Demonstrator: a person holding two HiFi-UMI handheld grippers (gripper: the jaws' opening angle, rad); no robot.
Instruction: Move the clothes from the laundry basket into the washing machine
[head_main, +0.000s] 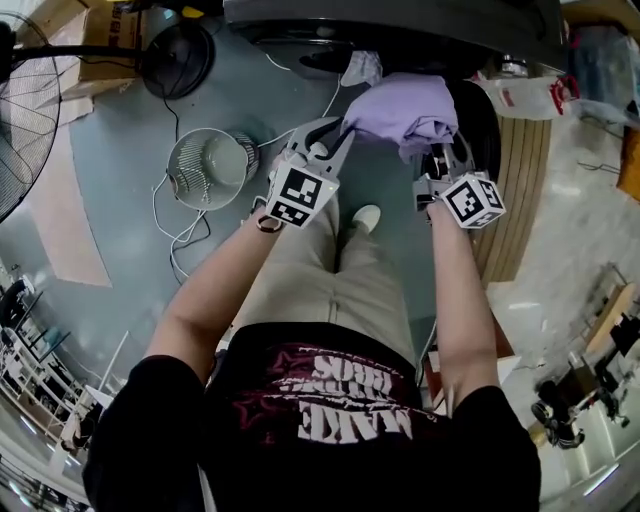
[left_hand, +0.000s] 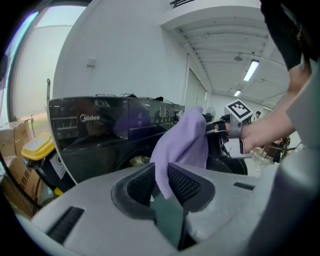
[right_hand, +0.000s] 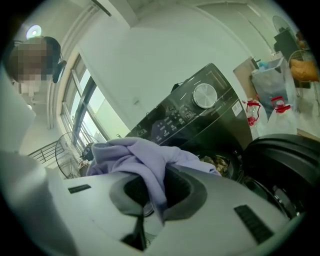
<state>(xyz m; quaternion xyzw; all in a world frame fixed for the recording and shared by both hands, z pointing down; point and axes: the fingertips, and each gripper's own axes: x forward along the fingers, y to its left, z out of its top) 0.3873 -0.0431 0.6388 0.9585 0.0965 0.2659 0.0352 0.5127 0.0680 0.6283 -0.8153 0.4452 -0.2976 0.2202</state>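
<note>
A lavender garment (head_main: 400, 110) hangs stretched between my two grippers in front of the dark front-loading washing machine (head_main: 400, 20). My left gripper (head_main: 338, 132) is shut on one end of the garment (left_hand: 182, 142), which rises from between its pads (left_hand: 186, 186). My right gripper (head_main: 445, 150) is shut on the other end (right_hand: 140, 150), which drapes over its jaws. Several clothes lie in the drum opening (right_hand: 220, 162). A round slatted basket (head_main: 205, 165) stands on the floor to the left, with nothing visible inside.
The machine's round door (right_hand: 280, 155) stands open at the right. A standing fan (head_main: 20, 110) and cardboard boxes (head_main: 100, 40) are at the left, with a cable (head_main: 175, 240) on the floor. Plastic bags (head_main: 520, 95) and a wooden board (head_main: 515, 190) are at the right. A yellow-lidded bin (left_hand: 37, 145) stands beside the machine.
</note>
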